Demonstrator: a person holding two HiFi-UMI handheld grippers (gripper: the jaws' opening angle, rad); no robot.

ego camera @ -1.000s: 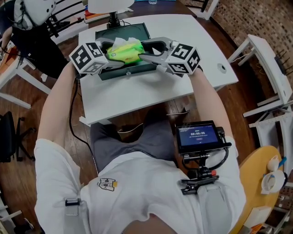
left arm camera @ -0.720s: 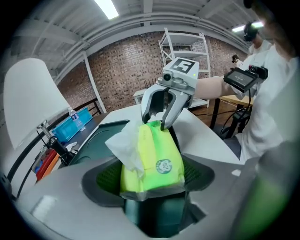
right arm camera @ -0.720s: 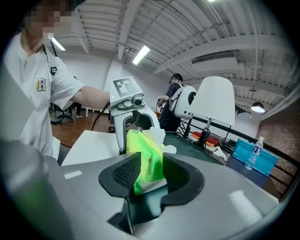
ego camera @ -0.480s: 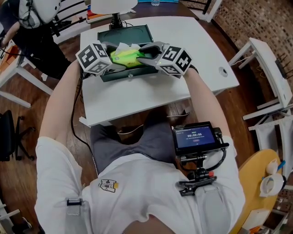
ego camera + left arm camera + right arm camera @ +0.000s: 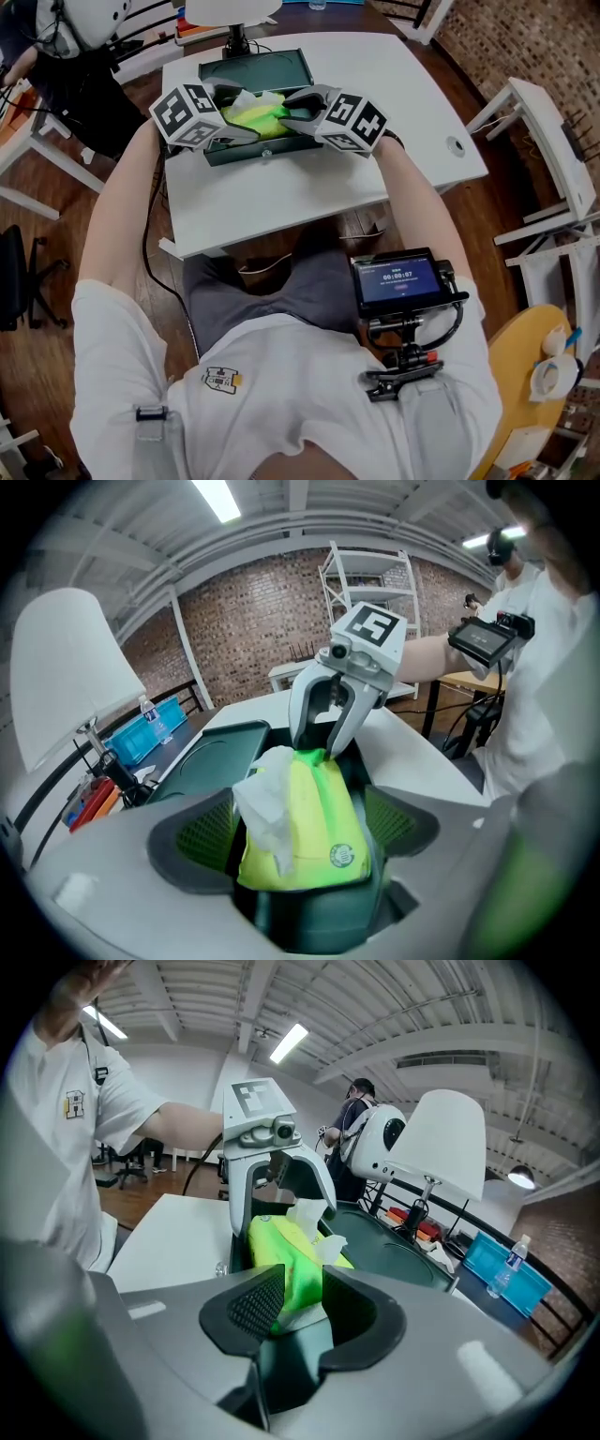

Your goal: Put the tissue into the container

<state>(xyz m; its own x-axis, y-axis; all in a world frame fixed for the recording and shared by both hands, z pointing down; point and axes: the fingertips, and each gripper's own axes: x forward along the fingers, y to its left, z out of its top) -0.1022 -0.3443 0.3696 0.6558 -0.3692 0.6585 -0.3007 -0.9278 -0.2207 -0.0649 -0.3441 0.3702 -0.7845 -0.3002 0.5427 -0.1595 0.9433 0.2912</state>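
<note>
A lime-green tissue pack with a white tissue sticking out lies in the dark green container on the white table. My right gripper comes in from the right and is shut on the pack's end; its jaws have just been closing. My left gripper faces it from the left, and its jaws have just been opening. The pack lies between the left pads, which stand off it. The left gripper view shows the right gripper pinching the far end.
The container's open lid lies flat behind it. Bare white table stretches in front, with a small round fitting at its right. A white lamp-like object stands behind. A screen device hangs at the person's chest.
Both grippers have come down with the tissue pack, which now sits lower in the container. The left jaws stand wider apart than before.
</note>
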